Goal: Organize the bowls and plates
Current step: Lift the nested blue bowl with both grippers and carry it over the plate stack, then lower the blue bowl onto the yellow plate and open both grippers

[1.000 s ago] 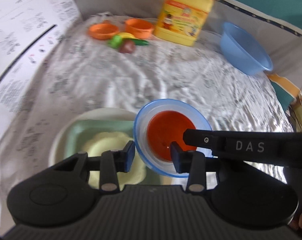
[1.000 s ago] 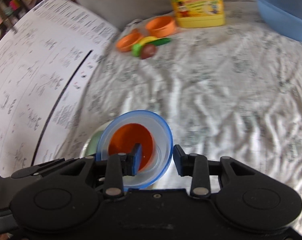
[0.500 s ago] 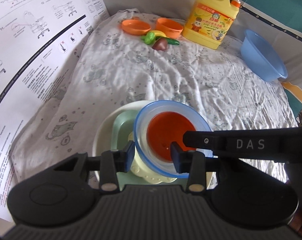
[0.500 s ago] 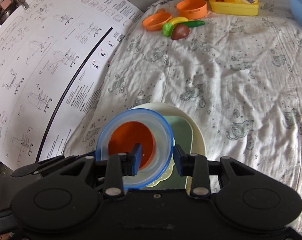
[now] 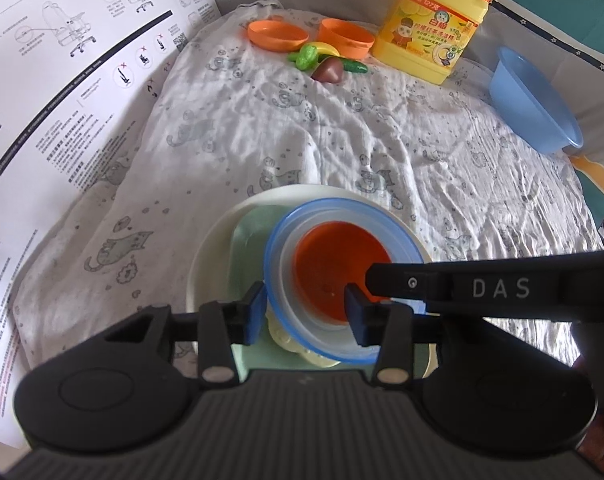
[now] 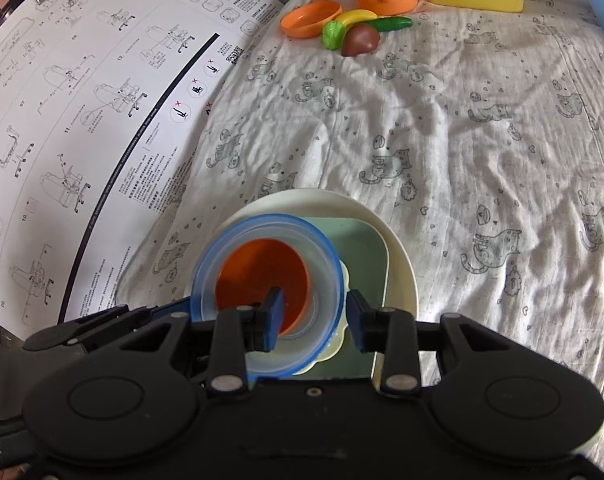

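White cat-print cloth (image 5: 261,140) covers the table, with a large instruction sheet (image 5: 61,80) along the left of the frame. A yellow detergent jug (image 5: 430,28) and a blue basin (image 5: 534,112) sit far off at the upper right.

Low in the centre stands the stack: a cream round plate (image 5: 205,272), a green square plate (image 5: 245,248) on it, then a pale yellow scalloped dish (image 5: 281,338). Over that dish is the clear blue-rimmed bowl (image 5: 273,248) with an orange bowl (image 5: 334,264) nested inside.

The 2 hands meet the bowl from opposite sides. The left gripper (image 5: 305,314) straddles the bowl's left wall, 1 finger outside against the rim and 1 inside over the orange base. Whether its pads press I cannot tell. The right gripper (image 6: 314,314) straddles the opposite wall the same way and looks clamped on it.

The bowl is round, so no long axis matters. What counts is that it lies directly between both pairs of fingers and a little off the stack's centre. It leans slightly towards the cameras, and I cannot tell whether its base rests on the yellow dish. Judging by this, setting it down level and letting go is the step in hand. Neither hand is nearer.
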